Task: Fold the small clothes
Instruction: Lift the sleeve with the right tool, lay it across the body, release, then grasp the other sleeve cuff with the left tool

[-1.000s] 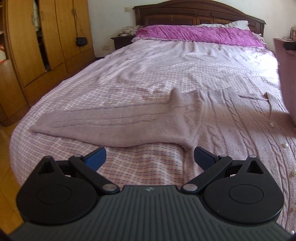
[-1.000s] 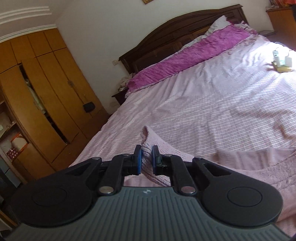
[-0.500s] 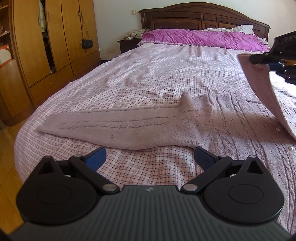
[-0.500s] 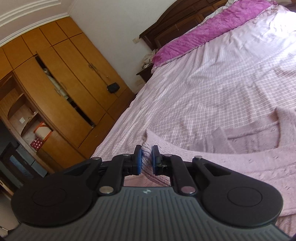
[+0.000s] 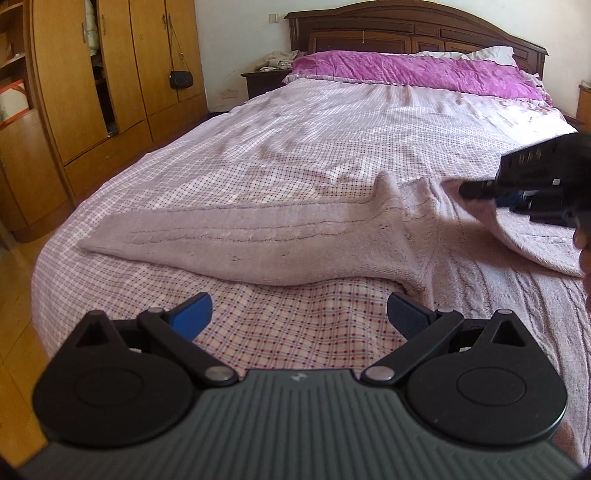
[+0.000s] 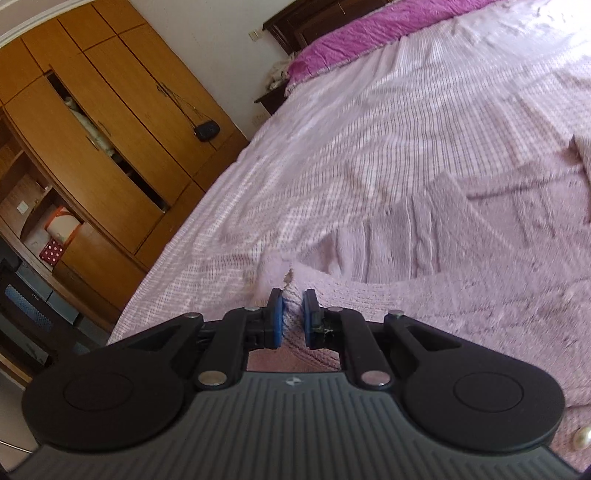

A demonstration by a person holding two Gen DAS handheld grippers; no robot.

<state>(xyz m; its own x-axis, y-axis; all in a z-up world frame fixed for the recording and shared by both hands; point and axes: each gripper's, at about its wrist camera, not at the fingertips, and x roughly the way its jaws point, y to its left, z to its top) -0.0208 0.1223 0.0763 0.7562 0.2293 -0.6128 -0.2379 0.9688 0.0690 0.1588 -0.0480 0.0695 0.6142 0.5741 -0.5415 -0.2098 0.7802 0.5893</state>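
Observation:
A pale pink cable-knit cardigan (image 5: 480, 273) lies on the checked bedspread, its left sleeve (image 5: 251, 240) stretched flat toward the bed's left edge. My left gripper (image 5: 297, 317) hovers open over the bedspread just in front of that sleeve, holding nothing. My right gripper (image 6: 292, 317) is shut on a fold of the cardigan (image 6: 424, 306), which drapes over the garment's body. In the left wrist view the right gripper (image 5: 532, 188) shows at the far right, low over the cardigan with the folded sleeve (image 5: 532, 240) hanging from it. A pearl button (image 6: 581, 437) shows at the lower right.
The bed (image 5: 332, 122) runs away to a purple pillow (image 5: 413, 74) and a dark wooden headboard (image 5: 406, 29). A wooden wardrobe (image 5: 92, 74) with a small black bag (image 5: 181, 77) on its door lines the left wall. A nightstand (image 5: 262, 79) stands beside the headboard.
The right gripper has carried its held part of the cardigan leftward and down, from high at the right to low over the garment's body. The left gripper stayed open, edging slightly nearer the bed.

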